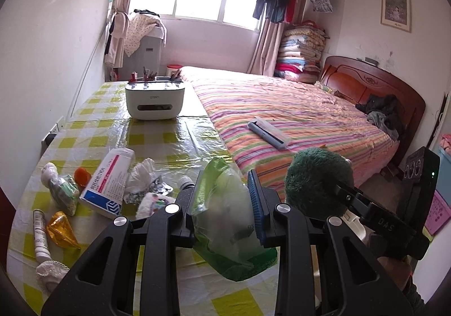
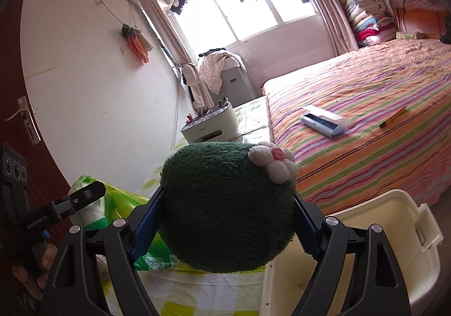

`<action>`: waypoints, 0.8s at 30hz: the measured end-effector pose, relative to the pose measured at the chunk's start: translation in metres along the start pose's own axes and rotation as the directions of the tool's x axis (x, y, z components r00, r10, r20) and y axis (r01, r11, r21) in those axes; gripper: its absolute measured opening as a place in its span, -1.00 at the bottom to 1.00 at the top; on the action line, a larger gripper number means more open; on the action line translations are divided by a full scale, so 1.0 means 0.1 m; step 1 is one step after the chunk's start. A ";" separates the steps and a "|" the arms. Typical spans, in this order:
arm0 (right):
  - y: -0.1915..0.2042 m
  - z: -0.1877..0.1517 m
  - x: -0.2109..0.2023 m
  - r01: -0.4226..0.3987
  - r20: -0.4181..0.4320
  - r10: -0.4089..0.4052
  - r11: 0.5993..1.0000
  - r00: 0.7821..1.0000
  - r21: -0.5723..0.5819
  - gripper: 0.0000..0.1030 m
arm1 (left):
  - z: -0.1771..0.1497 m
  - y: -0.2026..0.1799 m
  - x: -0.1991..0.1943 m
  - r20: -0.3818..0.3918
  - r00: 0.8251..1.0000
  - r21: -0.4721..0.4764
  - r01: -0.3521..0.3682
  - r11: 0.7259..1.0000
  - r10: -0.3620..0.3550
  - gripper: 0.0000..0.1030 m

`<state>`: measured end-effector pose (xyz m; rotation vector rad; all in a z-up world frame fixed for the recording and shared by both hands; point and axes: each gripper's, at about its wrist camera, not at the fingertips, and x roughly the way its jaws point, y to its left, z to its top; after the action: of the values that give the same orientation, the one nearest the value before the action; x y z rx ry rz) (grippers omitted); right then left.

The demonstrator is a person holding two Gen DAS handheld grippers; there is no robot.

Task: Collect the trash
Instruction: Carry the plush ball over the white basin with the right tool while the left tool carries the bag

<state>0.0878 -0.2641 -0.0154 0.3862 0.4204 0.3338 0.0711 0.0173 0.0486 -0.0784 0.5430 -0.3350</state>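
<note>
My left gripper is shut on a crumpled green and clear plastic bag, held just above the checked table. That bag also shows at the lower left of the right wrist view. My right gripper is shut on a dark green plush ball with a white flower, its blue pads pressed into both sides. The ball hangs to the right of the bag. On the table's left lie a medicine box, crumpled tissue, a gold wrapper and a white tube.
A cream plastic bin stands low at the right, beside the table edge. A white desk organiser with pens sits at the table's far end. The striped bed runs along the right, with a grey case on it.
</note>
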 end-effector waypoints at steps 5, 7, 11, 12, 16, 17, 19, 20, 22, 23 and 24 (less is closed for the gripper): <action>-0.02 0.00 -0.11 0.119 0.024 -0.118 0.991 0.993 -0.057 0.55 | -0.05 -0.18 0.05 -0.014 1.000 0.032 0.016 0.999 -0.016 -0.44; -0.07 -0.03 -0.15 0.173 0.026 -0.172 0.983 0.985 -0.063 0.56 | -0.07 -0.24 0.08 -0.023 0.999 0.036 0.023 0.999 -0.022 -0.44; -0.21 -0.09 -0.21 0.265 0.009 -0.265 0.963 0.964 -0.043 0.56 | -0.12 -0.36 0.13 -0.040 0.998 0.050 0.043 0.998 -0.041 -0.44; -0.25 -0.10 -0.22 0.280 0.006 -0.280 0.959 0.960 -0.037 0.56 | -0.13 -0.39 0.13 -0.041 0.998 0.054 0.047 0.997 -0.044 -0.44; -0.36 -0.12 -0.29 0.322 0.001 -0.322 0.947 0.947 -0.012 0.56 | -0.15 -0.51 0.15 -0.045 0.997 0.069 0.060 0.996 -0.057 -0.44; -0.38 -0.12 -0.31 0.331 0.001 -0.331 0.944 0.944 -0.005 0.56 | -0.15 -0.53 0.16 -0.047 0.997 0.073 0.063 0.995 -0.060 -0.44; -0.41 -0.12 -0.34 0.349 0.001 -0.349 0.937 0.937 0.003 0.57 | -0.16 -0.58 0.17 -0.052 0.996 0.077 0.072 0.994 -0.068 -0.44; -0.44 -0.13 -0.36 0.360 0.001 -0.360 0.933 0.933 0.008 0.57 | -0.17 -0.61 0.19 -0.055 0.996 0.082 0.076 0.994 -0.072 -0.44; -0.47 -0.13 -0.39 0.378 0.001 -0.378 0.926 0.926 0.013 0.57 | -0.18 -0.69 0.22 -0.063 0.995 0.091 0.083 0.992 -0.078 -0.44; -0.48 -0.14 -0.41 0.388 0.001 -0.388 0.921 0.921 0.016 0.57 | -0.19 -0.71 0.23 -0.067 0.994 0.093 0.088 0.992 -0.082 -0.44; -0.50 -0.14 -0.43 0.399 0.002 -0.399 0.917 0.917 0.021 0.57 | -0.20 -0.74 0.25 -0.071 0.994 0.094 0.094 0.991 -0.087 -0.44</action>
<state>0.0560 -0.3205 -0.0347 0.3118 0.4857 -0.0707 0.0589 -0.0603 0.0311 0.0027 0.5894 -0.4533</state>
